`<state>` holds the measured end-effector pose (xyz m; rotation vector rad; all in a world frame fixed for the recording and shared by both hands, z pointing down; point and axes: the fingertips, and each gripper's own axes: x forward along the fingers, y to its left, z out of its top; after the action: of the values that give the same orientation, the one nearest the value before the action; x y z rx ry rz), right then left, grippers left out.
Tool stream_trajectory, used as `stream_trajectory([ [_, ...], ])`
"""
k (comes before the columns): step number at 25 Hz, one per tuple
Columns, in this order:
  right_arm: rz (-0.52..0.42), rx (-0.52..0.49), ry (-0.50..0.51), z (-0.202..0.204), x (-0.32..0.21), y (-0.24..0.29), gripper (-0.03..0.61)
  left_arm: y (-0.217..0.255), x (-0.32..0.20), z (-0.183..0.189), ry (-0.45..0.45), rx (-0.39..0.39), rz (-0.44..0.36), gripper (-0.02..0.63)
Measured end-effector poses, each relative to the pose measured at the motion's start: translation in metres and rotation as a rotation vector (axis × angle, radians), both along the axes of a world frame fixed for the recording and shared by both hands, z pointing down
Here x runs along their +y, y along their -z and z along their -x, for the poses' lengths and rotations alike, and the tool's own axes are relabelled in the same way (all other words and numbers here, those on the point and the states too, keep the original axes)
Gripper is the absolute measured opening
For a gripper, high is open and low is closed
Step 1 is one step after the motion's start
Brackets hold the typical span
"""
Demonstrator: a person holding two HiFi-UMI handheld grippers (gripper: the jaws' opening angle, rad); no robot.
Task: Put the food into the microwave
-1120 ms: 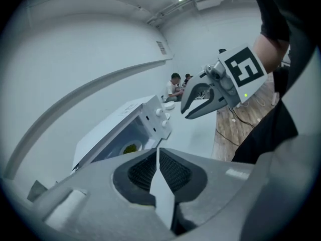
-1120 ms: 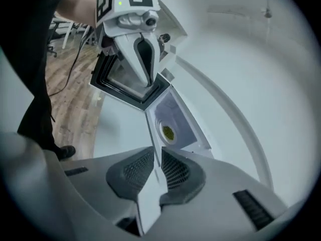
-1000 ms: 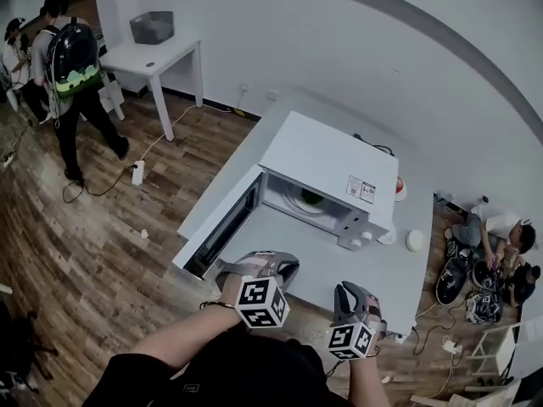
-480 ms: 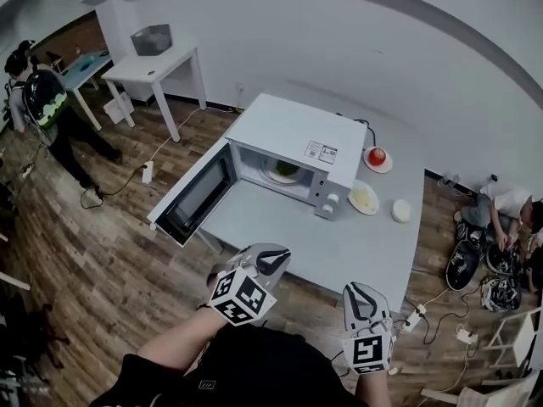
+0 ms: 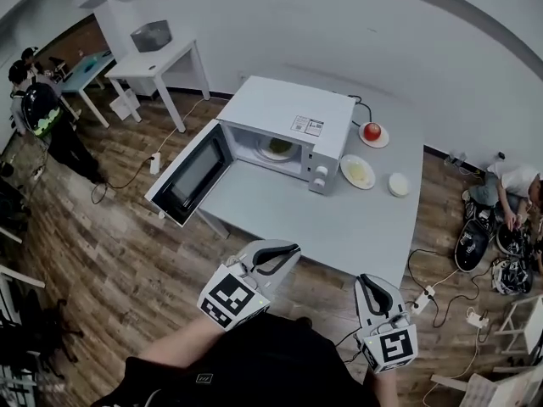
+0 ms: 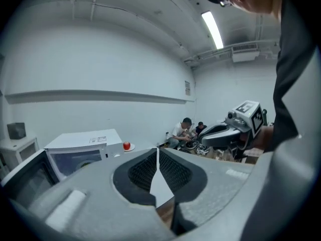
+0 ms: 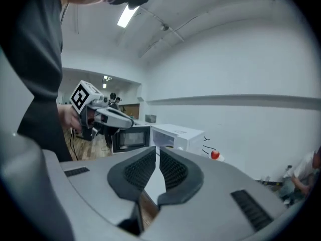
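Seen from above, a person holds two grippers low, near the body, over a wooden floor. The left gripper (image 5: 284, 249) is clenched: its fingertips meet and nothing is between them. The right gripper (image 5: 367, 280) has just been closing; its pads stand a thin slit apart, with nothing between them.

Well beyond both sets of fingertips stands a grey table (image 5: 297, 223) bearing a white microwave (image 5: 288, 108). The microwave's long axis runs across the table from left to right, and its open mouth faces back toward the fingers. Its door (image 5: 193, 175) hangs wide open, ahead and to the left of the left fingertips.

The food (image 5: 277, 148), green on a round plate, lies flat inside the microwave's cavity, far ahead of the left fingers. Ahead of the right fingers, just beside the microwave's right end, sits a plate of pale yellow food (image 5: 357, 171). Beyond it is a red fruit (image 5: 372, 131) on a saucer.
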<state>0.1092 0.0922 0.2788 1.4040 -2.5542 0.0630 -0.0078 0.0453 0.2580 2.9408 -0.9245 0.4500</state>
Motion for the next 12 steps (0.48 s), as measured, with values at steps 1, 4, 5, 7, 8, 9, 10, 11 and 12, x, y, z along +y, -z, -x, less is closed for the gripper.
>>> stream_trajectory([
  [1,-0.003,-0.045,-0.006,0.000,0.000,0.005,0.035,0.004,0.003,0.000,-0.007,0.024,0.004,0.023],
  [4,-0.007,-0.172,-0.027,0.004,-0.002,0.015,0.032,0.011,0.006,0.006,-0.014,0.068,0.004,0.023],
  [5,-0.003,-0.208,-0.034,0.006,-0.003,0.017,0.031,0.012,0.004,0.010,-0.014,0.084,0.008,0.023],
  [7,0.010,-0.259,-0.043,0.011,-0.007,0.017,0.025,0.012,-0.002,0.017,-0.020,0.119,0.025,0.023],
  [8,0.018,-0.272,-0.046,0.014,-0.008,0.016,0.023,0.012,-0.005,0.021,-0.022,0.130,0.033,0.023],
  [9,0.025,-0.279,-0.047,0.018,-0.009,0.015,0.021,0.011,-0.007,0.025,-0.024,0.132,0.037,0.023],
  [10,0.031,-0.284,-0.047,0.022,-0.010,0.014,0.020,0.010,-0.009,0.030,-0.025,0.130,0.040,0.021],
  [11,0.035,-0.287,-0.046,0.026,-0.011,0.014,0.017,0.009,-0.011,0.033,-0.029,0.129,0.042,0.020],
  [12,0.039,-0.287,-0.043,0.029,-0.012,0.014,0.015,0.008,-0.014,0.036,-0.034,0.130,0.046,0.017],
])
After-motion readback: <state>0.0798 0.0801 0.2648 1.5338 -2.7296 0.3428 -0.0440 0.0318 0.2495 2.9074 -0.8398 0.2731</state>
